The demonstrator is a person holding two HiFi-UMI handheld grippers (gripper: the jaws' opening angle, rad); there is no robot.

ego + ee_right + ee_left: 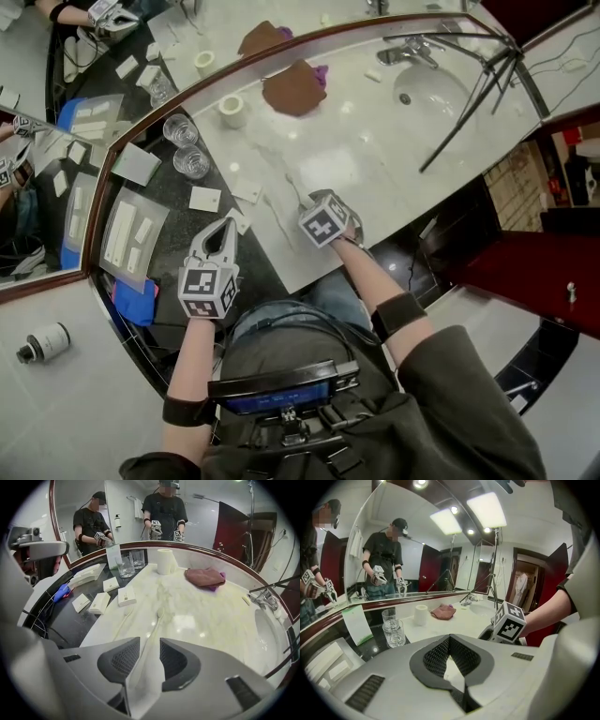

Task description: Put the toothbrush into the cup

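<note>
Pale marble makes up most of the surface (206, 620) in front of you, with a dark strip along its left side. Nearest you, your right gripper (149, 644) sits low over the marble with its jaws apart, one on each side of the toothbrush (153, 627). The gap is wider than the handle, and neither pad presses on it. The toothbrush lies flat on the marble. Its handle runs back between those jaws and its head points away from you, towards the mirror.

Your left gripper (450, 638) is just beside the right one, over the dark strip. Its jaws are together at the tips and grasp nothing.

A little further out, to the left of the toothbrush head, several small white boxes (125, 596) lie flat. One is on the marble's edge and the others are on the dark strip.

Beyond them, two glass cups (125, 566) stand upright, close together on the dark strip. They are well apart from the toothbrush, which touches neither. A white paper roll (165, 560) stands on end on the marble just to the right of the cups. Further right lies a crumpled brown cloth (205, 577) with a bit of purple showing at its edge.

On the far right, the sink (271, 630) is set into the marble, with the faucet (265, 601) at its rim. At the back, the curved mirror (206, 513) shows a person in dark clothes holding both grippers.
</note>
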